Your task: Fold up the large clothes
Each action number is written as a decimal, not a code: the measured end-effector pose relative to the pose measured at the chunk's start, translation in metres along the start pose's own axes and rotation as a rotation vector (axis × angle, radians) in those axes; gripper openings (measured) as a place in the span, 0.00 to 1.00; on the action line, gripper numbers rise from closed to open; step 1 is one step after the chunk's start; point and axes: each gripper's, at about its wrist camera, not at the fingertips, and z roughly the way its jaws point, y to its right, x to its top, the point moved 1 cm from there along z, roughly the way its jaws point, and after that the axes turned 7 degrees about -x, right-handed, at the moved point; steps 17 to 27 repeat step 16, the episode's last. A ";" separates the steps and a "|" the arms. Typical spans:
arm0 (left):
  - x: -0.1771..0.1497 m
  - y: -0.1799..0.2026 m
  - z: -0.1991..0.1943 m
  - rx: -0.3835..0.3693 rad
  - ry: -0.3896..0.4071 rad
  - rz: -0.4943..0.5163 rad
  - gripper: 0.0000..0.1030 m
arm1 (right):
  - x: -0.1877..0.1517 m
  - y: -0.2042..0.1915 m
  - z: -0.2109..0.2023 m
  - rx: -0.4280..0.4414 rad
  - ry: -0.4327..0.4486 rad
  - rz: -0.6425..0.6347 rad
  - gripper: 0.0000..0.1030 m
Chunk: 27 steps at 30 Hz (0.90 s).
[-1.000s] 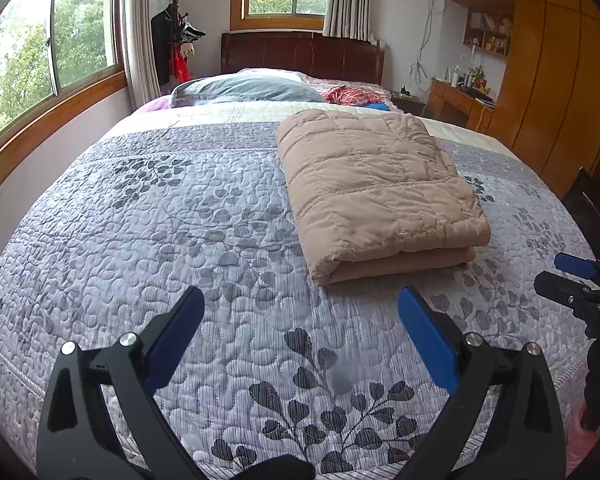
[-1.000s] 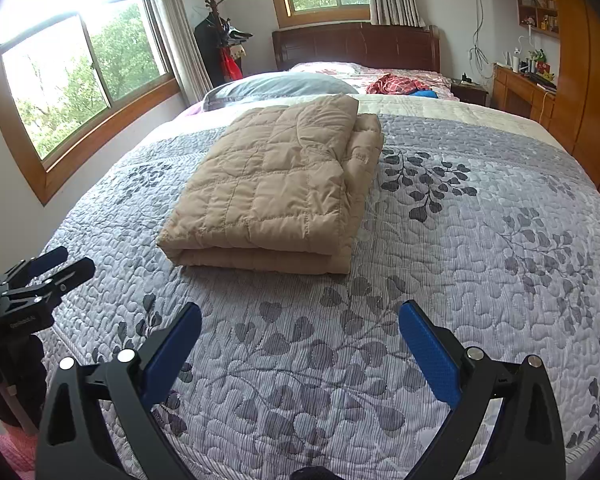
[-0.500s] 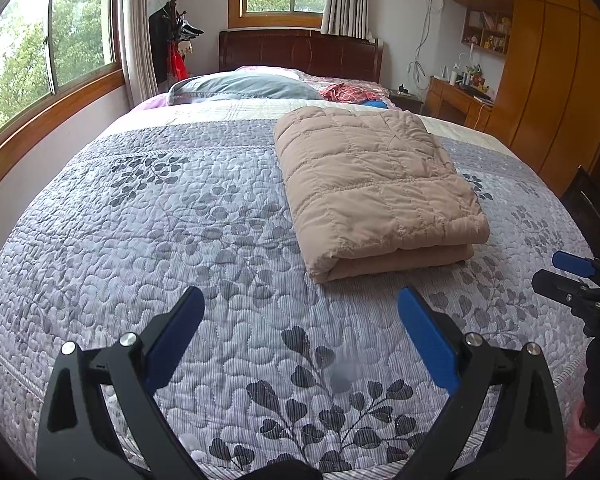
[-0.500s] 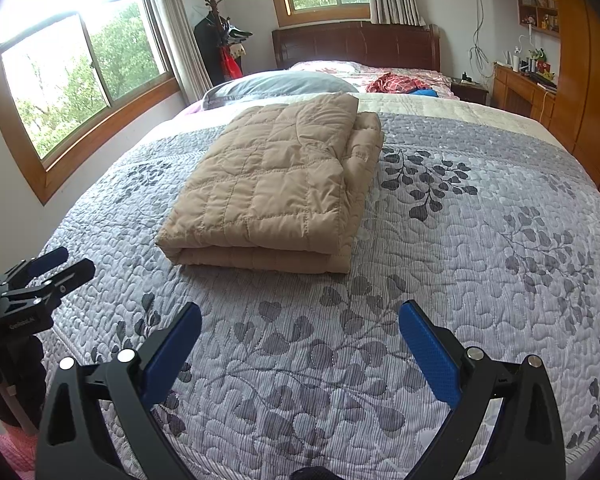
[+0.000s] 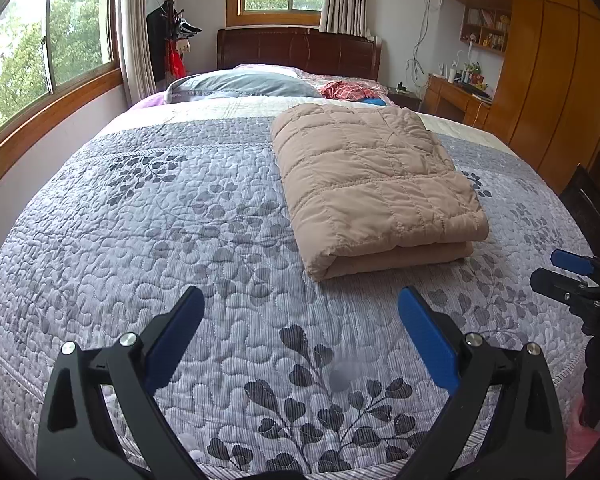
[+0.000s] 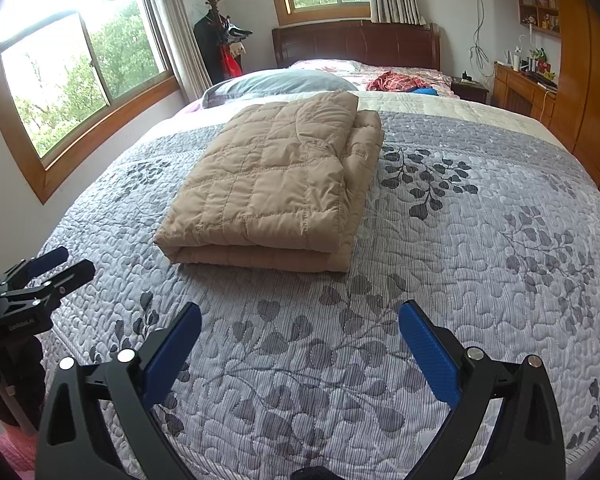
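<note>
Your two wrist views look from the bed's (image 5: 148, 216) foot toward the headboard (image 6: 356, 42), sharing the folded jacket (image 5: 374, 184).

Folded jacket (image 5: 374, 188) on bedspread (image 5: 160, 220), pillow (image 5: 244, 84) behind it, headboard (image 5: 296, 50) farthest back

Both the left gripper (image 5: 300, 312) and the right gripper (image 6: 300, 328) have black angular fingers with blue textured pads (image 5: 428, 340) and silver screw heads.
</note>
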 end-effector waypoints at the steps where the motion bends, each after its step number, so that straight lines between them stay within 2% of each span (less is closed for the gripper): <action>1: 0.000 0.000 0.000 -0.001 -0.001 -0.001 0.94 | 0.000 0.000 0.000 0.001 0.000 0.000 0.96; 27: 0.001 -0.001 0.001 -0.005 -0.005 -0.001 0.94 | 0.001 0.002 0.002 0.006 -0.004 -0.004 0.96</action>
